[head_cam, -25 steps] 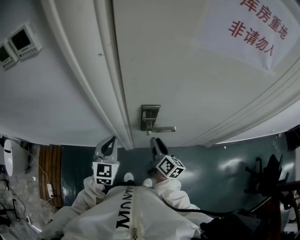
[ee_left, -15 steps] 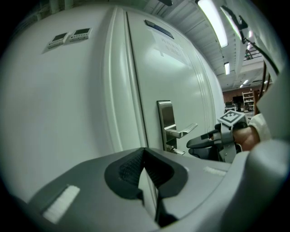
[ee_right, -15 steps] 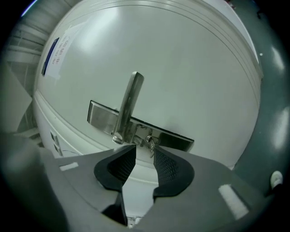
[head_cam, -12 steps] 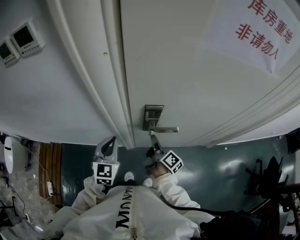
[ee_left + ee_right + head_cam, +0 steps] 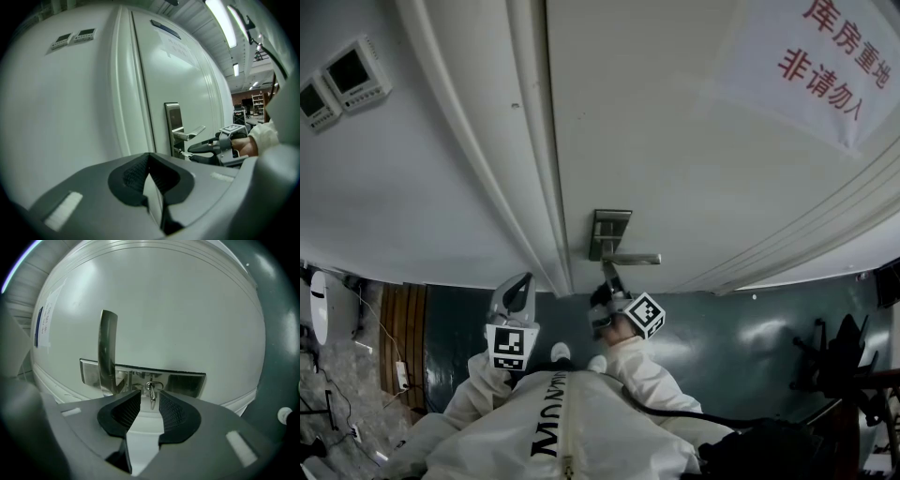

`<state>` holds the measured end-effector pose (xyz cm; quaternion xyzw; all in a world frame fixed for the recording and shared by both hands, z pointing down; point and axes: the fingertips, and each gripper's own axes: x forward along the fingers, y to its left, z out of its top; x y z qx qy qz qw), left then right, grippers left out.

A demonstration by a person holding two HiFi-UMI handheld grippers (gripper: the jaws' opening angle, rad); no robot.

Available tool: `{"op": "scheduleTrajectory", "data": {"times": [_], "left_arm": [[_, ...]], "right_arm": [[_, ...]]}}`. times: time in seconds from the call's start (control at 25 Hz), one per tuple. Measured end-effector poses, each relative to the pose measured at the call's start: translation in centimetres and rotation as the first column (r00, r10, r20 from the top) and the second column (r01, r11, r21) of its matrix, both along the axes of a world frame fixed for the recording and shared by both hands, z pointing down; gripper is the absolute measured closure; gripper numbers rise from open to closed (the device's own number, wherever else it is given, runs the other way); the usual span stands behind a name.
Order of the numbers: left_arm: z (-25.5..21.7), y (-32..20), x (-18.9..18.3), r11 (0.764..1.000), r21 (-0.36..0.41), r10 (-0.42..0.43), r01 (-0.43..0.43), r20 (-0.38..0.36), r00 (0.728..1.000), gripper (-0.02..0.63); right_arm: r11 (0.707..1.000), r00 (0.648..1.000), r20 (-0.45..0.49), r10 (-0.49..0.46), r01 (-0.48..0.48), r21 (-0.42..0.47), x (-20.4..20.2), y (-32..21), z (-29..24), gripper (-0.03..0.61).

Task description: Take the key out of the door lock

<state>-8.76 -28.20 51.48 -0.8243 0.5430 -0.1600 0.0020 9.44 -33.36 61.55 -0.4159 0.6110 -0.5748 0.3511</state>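
White door (image 5: 164, 310) ahead, the key (image 5: 152, 397) sticking out of its steel lock plate (image 5: 185, 383) near the lever handle (image 5: 108, 352). My right gripper (image 5: 149, 403) has just been narrowing its jaws, which stand apart around the key, not pressing it. My left gripper (image 5: 149, 157) hangs back, tips together, empty.

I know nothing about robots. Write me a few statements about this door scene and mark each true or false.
1. The key stands between the right gripper's jaws. True; they have just been closing and are not yet pressing on it.
2. The left gripper grips the door handle. False: it is shut on nothing, away from the handle.
3. A sign with red characters hangs on the door. True.
4. The key is already out. False: it sticks in the lock plate.
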Motion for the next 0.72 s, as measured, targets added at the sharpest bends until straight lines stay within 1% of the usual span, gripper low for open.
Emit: {"op": "scheduleTrajectory", "data": {"times": [0.16, 0.2, 0.36, 0.72], "left_arm": [[0.0, 0.0, -0.2, 1.0, -0.001, -0.003, 0.003, -0.001, 1.0, 0.614], [0.0, 0.0, -0.2, 1.0, -0.002, -0.004, 0.004, -0.001, 1.0, 0.614], [0.1, 0.0, -0.3, 1.0, -0.003, -0.006, 0.006, 0.0, 1.0, 0.614], [0.1, 0.1, -0.9, 1.0, -0.008, -0.02, 0.02, 0.006, 1.0, 0.614]], "right_arm": [[1.0, 0.999, 0.027, 0.016, -0.016, 0.007, 0.0, -0.6, 0.1, 0.474], [1.0, 0.999, 0.029, 0.021, -0.021, 0.005, 0.1, -0.8, 0.2, 0.483], [0.999, 0.999, 0.026, 0.027, -0.026, -0.023, 0.1, -1.2, 0.6, 0.489], [1.0, 0.997, 0.07, 0.018, -0.018, -0.003, -0.5, -2.1, 0.5, 0.497]]}}
